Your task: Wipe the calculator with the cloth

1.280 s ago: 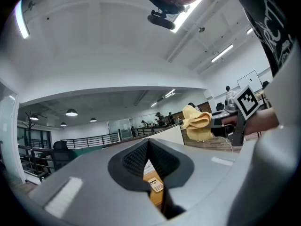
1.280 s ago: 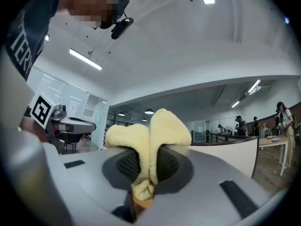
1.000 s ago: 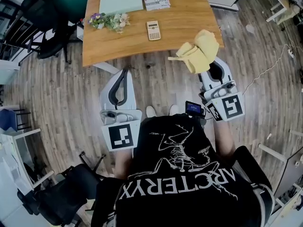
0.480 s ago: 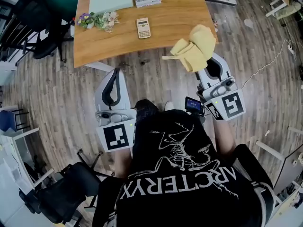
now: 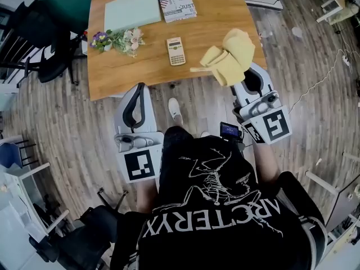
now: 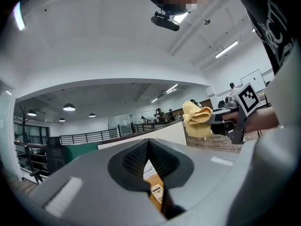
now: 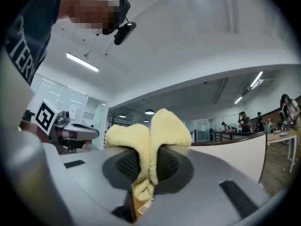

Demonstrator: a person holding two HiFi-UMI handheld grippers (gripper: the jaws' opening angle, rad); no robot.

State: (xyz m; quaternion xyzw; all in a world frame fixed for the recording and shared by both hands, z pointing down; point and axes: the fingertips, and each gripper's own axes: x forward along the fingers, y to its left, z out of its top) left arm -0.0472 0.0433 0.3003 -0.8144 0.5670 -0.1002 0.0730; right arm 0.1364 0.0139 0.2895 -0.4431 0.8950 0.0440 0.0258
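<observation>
The beige calculator (image 5: 176, 50) lies on the wooden table (image 5: 214, 16), near its front edge. My right gripper (image 5: 242, 76) is shut on a bunched yellow cloth (image 5: 230, 58) and holds it in the air over the table's front right corner, to the right of the calculator. In the right gripper view the cloth (image 7: 149, 135) bulges out above the shut jaws. My left gripper (image 5: 140, 88) hangs over the floor just short of the table edge, shut with nothing in it. The calculator (image 6: 156, 191) shows through the slit below its jaws in the left gripper view.
A bunch of flowers (image 5: 118, 38), a pale green pad (image 5: 132, 8) and a printed booklet (image 5: 177, 3) lie further back on the table. Black chairs (image 5: 48, 21) stand to the left. The person's shoe (image 5: 175, 110) is on the wooden floor by the table; a cable (image 5: 320, 83) runs at right.
The person has stepped toward the table, so it and the calculator sit lower and nearer in view. Both grippers kept their pose, the right one still holding the cloth.
</observation>
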